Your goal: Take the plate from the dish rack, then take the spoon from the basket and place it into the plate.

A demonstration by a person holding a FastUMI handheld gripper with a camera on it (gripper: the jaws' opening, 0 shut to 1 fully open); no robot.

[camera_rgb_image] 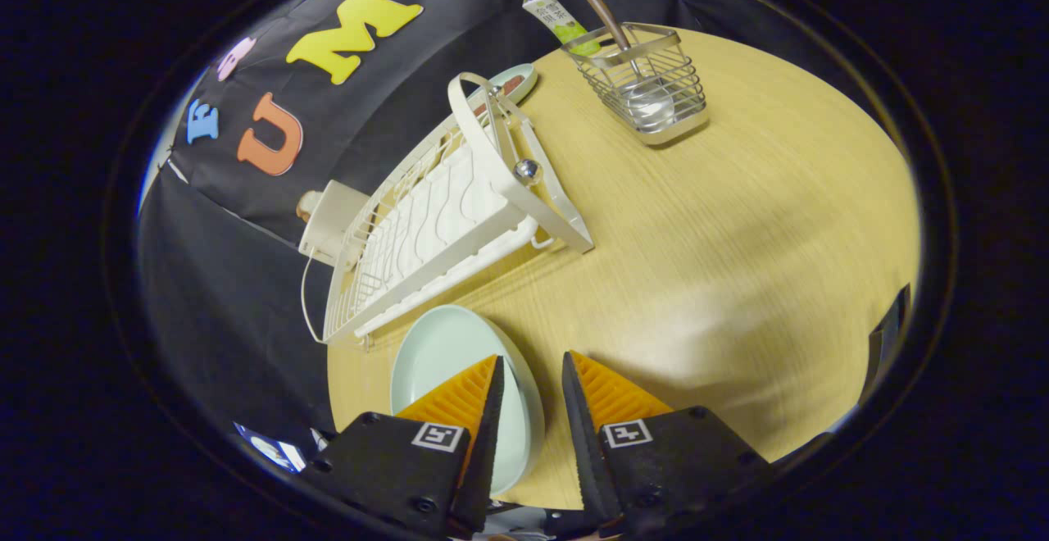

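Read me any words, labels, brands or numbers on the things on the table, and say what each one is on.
Tube behind the basket: printed label, too small and blurred to read.
Tongs, open over the plate rim: square coded marker on each finger, pattern only, no words.
Dish rack, spoon: no text visible.

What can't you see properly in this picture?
- Plate: the near part is hidden under one finger of the claw, which is open.
- Spoon: its bowl is blurred behind the wires of the basket.
- Small dish: mostly hidden behind the dish rack.
- Tube: its lower end is hidden by the basket.
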